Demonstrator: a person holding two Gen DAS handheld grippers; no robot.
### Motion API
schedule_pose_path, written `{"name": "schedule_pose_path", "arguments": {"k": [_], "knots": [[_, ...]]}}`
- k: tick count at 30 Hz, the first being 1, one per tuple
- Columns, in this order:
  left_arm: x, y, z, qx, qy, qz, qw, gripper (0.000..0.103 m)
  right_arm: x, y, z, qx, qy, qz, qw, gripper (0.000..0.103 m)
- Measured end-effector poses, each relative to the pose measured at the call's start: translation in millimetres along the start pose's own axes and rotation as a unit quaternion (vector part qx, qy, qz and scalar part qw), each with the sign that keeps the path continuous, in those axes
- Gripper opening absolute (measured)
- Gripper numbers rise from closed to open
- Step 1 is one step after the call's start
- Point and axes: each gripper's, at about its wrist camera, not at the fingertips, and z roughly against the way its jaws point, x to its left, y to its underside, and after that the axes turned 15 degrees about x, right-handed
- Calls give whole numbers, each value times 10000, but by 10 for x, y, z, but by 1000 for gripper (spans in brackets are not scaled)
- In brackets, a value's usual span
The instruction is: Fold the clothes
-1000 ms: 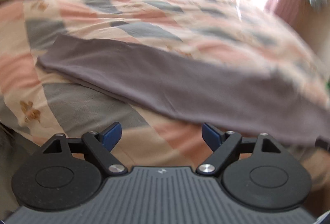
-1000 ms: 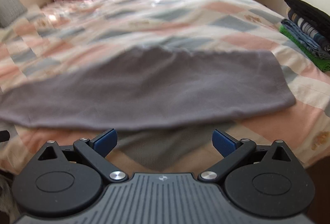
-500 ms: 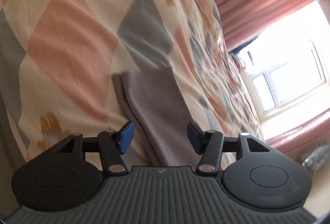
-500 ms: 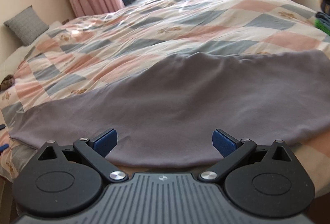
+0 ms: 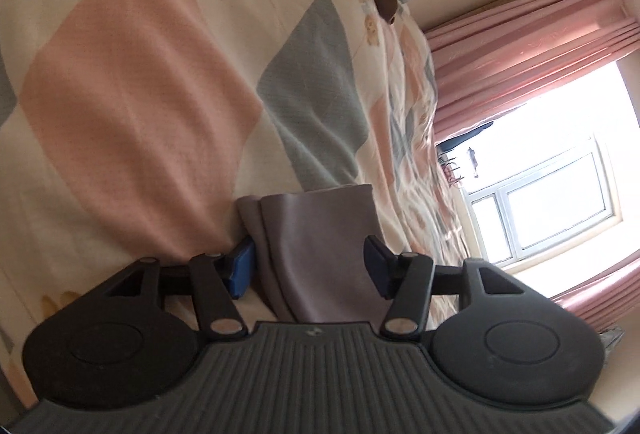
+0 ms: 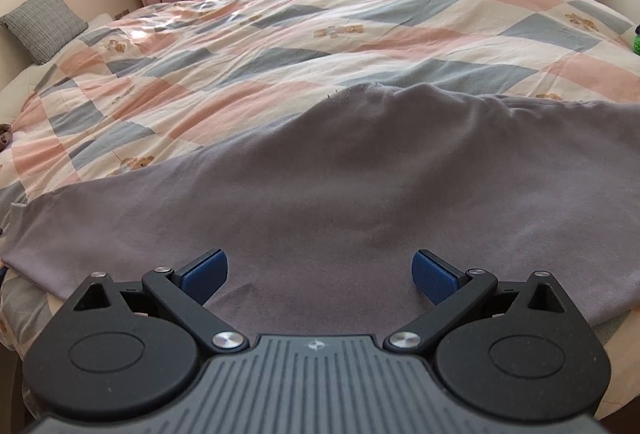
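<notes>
On the quilt [image 6: 360, 18], a grey garment [image 6: 320, 202] is lying flat as the left gripper [image 5: 308, 266], half-narrowed, is straddling its end without yet pinching. The right gripper [image 6: 320, 274] is hovering wide. Next likely: clamping, then folding across.

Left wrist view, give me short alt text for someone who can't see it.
The left gripper, rolled sideways, straddles the end of a folded grey garment on a pink, grey and cream checked quilt, jaws part open. Pink curtains and a bright window lie beyond.
</notes>
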Motion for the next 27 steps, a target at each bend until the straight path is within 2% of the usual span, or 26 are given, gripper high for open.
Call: {"name": "schedule_pose_path", "arguments": {"k": [2,4,5,6,7,9,11,12,14,15,18,20,22,23,24,25,27], "knots": [[58,71,27,-133,115,83,9998,35,-18,2,-1,4,5,-29,10000,101],[137,130,42,-197,256,282,9991,8,-47,8,14,-12,-13,-64,10000,101],[160,138,27,-142,300,358,9988,2,-62,15,24,-19,-14,-77,10000,101],[138,146,25,-115,265,343,9990,3,-80,21,36,-26,-10,-87,10000,101],[56,166,49,-174,214,163,9995,2,-100,27,49,-36,-2,-92,10000,101],[-292,254,124,-290,169,-668,9972,2,-143,45,98,-93,25,-113,9999,101],[-773,439,203,-306,208,-1685,9850,2,-208,69,171,-211,24,-163,9996,101],[-1022,584,238,-255,324,-2177,9752,2,-251,81,212,-285,21,-203,9994,101],[-1543,988,290,-72,627,-3210,9450,3,-358,104,298,-441,20,-341,9984,101],[-1755,1237,299,66,811,-3654,9273,3,-418,114,340,-512,10,-429,9978,101],[-2216,2069,175,691,1222,-4773,8674,3,-622,161,460,-715,-139,-735,9946,101],[-2298,2712,-75,1223,1151,-5328,8294,4,-766,196,527,-828,-304,-953,9915,100],[-2203,3259,-398,1803,768,-5665,8004,4,-919,231,570,-872,-555,-1207,9873,100],[-2109,3475,-534,2025,525,-5769,7895,4,-996,244,582,-856,-704,-1340,9848,99],[-2022,3609,-610,2107,320,-5810,7855,4,-1070,260,595,-836,-878,-1461,9818,99],[-1937,3706,-655,2143,192,-5834,7832,5,-1142,276,608,-814,-1070,-1575,9783,99],[-1855,3665,-635,2119,237,-5788,7871,6,-1287,309,634,-769,-1452,-1798,9699,95]]}}
